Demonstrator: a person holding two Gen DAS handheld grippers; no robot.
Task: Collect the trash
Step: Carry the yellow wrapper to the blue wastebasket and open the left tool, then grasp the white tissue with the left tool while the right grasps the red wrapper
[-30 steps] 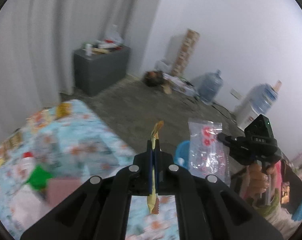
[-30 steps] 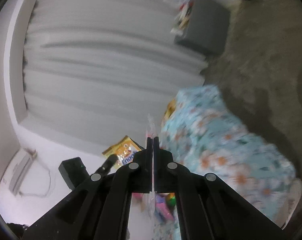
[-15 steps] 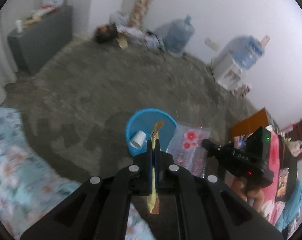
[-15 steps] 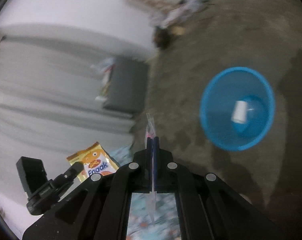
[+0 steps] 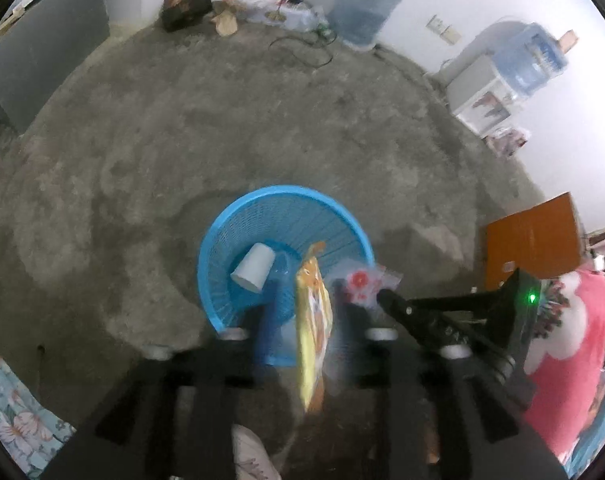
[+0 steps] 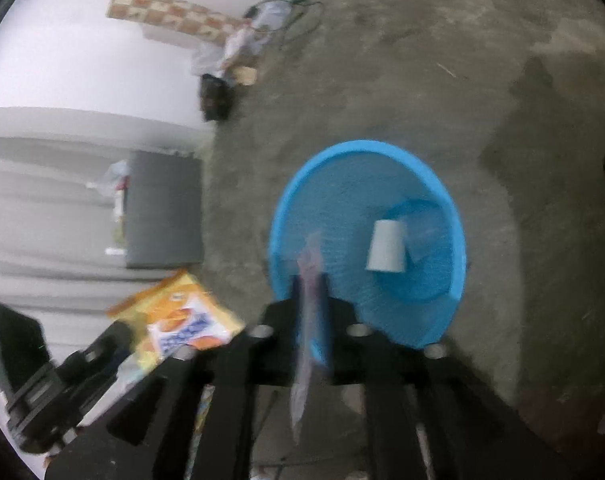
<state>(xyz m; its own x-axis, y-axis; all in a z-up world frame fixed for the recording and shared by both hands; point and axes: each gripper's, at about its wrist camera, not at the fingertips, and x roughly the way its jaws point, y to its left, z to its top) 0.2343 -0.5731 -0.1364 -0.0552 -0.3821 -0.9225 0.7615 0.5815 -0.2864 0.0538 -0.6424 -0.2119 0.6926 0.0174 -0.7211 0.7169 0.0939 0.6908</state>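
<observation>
A round blue mesh basket (image 5: 222, 260) (image 6: 342, 184) stands on the grey floor with a white paper cup (image 5: 254, 266) (image 6: 386, 246) lying inside. My left gripper (image 5: 306, 304) hangs over the basket's near rim, its jaws opening. A yellow-orange snack wrapper (image 5: 312, 320) (image 6: 182, 316) sits loose between them, with gaps on both sides. My right gripper (image 6: 312, 296) is also over the near rim, jaws opening, with a clear plastic bag (image 6: 308, 340) edge-on between the blurred fingers. In the left wrist view that bag (image 5: 362, 284) shows red print, at the right gripper (image 5: 386, 298).
Two big water bottles (image 5: 366, 4) (image 5: 530, 56), cables and clutter line the far wall. A grey cabinet (image 5: 42, 40) (image 6: 162, 208) stands at the left. An orange box (image 5: 534, 236), pink floral cloth (image 5: 570, 328) and a floral bed cover (image 5: 6, 408) flank me.
Both grippers swung down from the bed side to above the blue basket. Their jaws, shut on the wrapper and the clear bag before, now stand apart.
</observation>
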